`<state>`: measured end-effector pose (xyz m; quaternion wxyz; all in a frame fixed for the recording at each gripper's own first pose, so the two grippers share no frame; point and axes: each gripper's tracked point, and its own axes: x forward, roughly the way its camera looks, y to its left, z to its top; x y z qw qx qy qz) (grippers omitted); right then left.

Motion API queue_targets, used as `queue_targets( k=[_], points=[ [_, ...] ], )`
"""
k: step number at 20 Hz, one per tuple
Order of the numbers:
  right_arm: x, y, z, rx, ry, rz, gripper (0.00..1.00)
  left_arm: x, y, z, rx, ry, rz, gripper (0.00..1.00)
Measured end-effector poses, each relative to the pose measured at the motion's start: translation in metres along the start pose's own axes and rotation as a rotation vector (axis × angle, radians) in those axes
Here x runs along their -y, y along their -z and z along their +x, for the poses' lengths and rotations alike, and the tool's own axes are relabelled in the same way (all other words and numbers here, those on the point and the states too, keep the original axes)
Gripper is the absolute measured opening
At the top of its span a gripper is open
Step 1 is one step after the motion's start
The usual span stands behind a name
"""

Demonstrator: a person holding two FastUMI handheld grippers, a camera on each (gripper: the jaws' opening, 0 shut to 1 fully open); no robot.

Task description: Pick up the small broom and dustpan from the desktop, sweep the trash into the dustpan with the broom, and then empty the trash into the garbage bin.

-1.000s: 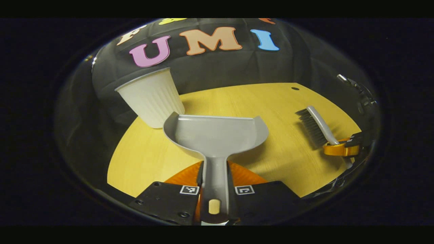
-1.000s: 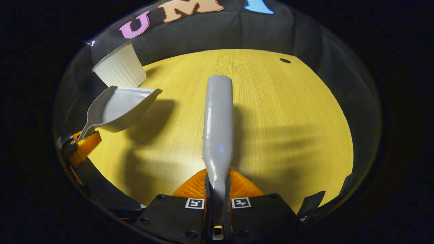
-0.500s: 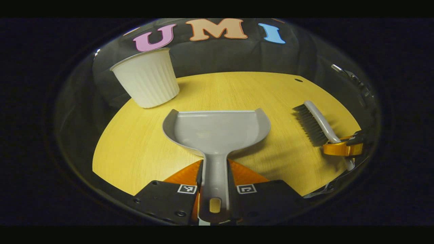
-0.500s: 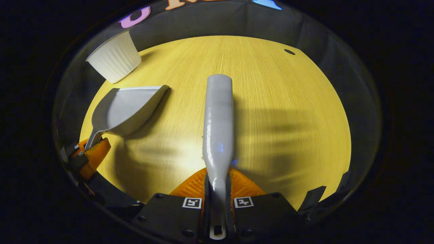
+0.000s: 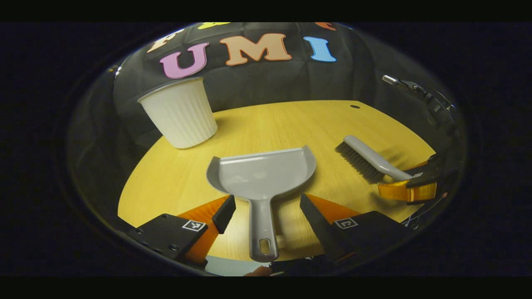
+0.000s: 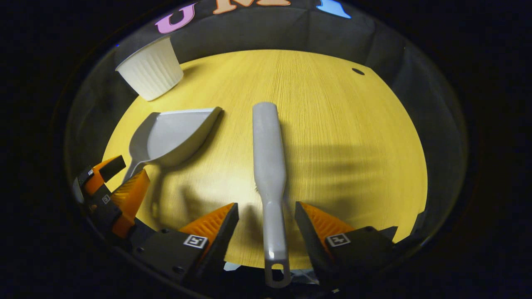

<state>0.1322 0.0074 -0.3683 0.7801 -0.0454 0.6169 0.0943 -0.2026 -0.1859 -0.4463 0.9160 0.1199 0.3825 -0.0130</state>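
Yellow desktop (image 6: 332,137); broom (image 6: 269,166) lengthwise, handle toward open right tool (image 6: 266,220)

Worktop (image 6: 332,137): round yellow wood-grain worktop, fine straight grain, smooth, low sheen with soft light patches.
Dustpan (image 5: 266,174): small grey plastic dustpan, smooth, satin finish.
Broom (image 6: 269,166): small grey plastic broom with a smooth, glossy back; in the left gripper view its bristles (image 5: 358,165) look dark, matt and coarse.
Bin (image 5: 178,113): cream-white ribbed plastic garbage bin, matt, fluted wall.
Fingers (image 6: 210,222): orange ridged plastic fingers on each hand-held gripper, on matt black bodies.
Wall (image 5: 266,83): black cloth wall, matt, creased.
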Motion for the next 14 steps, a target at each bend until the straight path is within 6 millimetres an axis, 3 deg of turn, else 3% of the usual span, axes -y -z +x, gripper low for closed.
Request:
queue_targets(
  k=[1,3,6,9,13,14],
  points=[
    [0.002,-0.009,-0.012,0.053,-0.004,-0.016,1.00,-0.005,-0.027,-0.013,0.089,-0.023,-0.010,0.96],
    [0.002,-0.038,-0.046,0.223,-0.019,-0.053,1.00,-0.010,-0.078,-0.036,0.238,-0.051,-0.034,0.95],
    [-0.008,-0.093,-0.131,0.570,-0.108,-0.052,1.00,-0.017,-0.152,-0.078,0.410,-0.102,-0.030,0.95],
    [0.004,-0.127,-0.216,0.864,-0.112,-0.043,1.00,-0.023,-0.213,-0.111,0.557,-0.160,-0.001,0.94],
    [0.016,-0.142,-0.278,1.117,-0.029,-0.042,1.00,0.009,-0.238,-0.119,0.651,-0.039,-0.039,0.93],
    [0.017,-0.145,-0.291,1.151,-0.014,-0.025,1.00,0.013,-0.239,-0.117,0.647,-0.021,-0.037,1.00]
  ],
)
